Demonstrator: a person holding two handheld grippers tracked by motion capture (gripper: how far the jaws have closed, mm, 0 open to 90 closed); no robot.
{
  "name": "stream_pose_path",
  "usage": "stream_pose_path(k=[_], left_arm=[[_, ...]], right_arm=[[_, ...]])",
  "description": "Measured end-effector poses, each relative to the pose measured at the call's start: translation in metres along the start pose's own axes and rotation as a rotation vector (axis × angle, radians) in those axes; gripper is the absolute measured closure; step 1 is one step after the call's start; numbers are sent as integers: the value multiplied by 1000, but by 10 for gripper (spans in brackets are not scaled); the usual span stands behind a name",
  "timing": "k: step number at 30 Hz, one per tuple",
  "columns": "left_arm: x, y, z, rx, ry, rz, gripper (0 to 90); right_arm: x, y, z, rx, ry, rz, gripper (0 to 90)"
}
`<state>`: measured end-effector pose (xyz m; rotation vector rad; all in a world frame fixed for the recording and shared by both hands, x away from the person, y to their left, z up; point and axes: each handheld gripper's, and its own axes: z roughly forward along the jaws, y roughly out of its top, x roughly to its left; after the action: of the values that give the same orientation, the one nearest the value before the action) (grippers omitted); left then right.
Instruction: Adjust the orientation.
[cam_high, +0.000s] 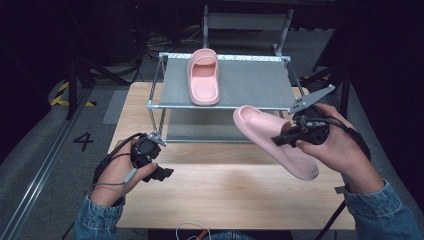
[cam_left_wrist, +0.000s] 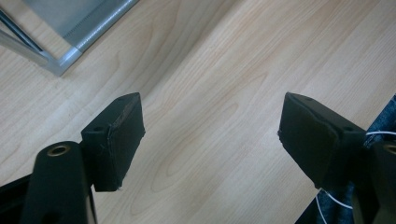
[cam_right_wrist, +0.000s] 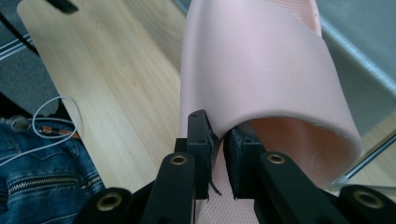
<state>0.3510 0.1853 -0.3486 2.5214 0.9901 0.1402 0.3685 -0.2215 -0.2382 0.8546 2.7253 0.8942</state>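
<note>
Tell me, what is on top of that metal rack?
One pink slipper lies on the rack, toward its left side. The shelf below is partly covered by the slipper in the right gripper.

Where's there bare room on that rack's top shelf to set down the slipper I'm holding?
On the top shelf, the whole patch right of the slipper on the shelf, out to the right rail, is bare. The left strip beside it is narrow. The right gripper holds the second slipper above the wooden table, whose near half is bare too.
</note>
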Motion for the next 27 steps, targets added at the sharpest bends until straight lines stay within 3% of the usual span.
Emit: stream_pose_path(k=[8, 15, 22, 27], left_arm=[[-4, -6, -2, -1, 6, -24, 230], [-4, -11, -2, -2, 8, -28, 230], [-3, -12, -4, -4, 6, -31, 230], [-3, -10, -1, 2, 1, -18, 230]], right_arm=[[-21, 23, -8, -17, -49, 38, 818], [-36, 40, -5, -21, -77, 65, 820], [-56, 61, 8, -15, -116, 104, 828], [-62, 67, 23, -34, -114, 97, 836]])
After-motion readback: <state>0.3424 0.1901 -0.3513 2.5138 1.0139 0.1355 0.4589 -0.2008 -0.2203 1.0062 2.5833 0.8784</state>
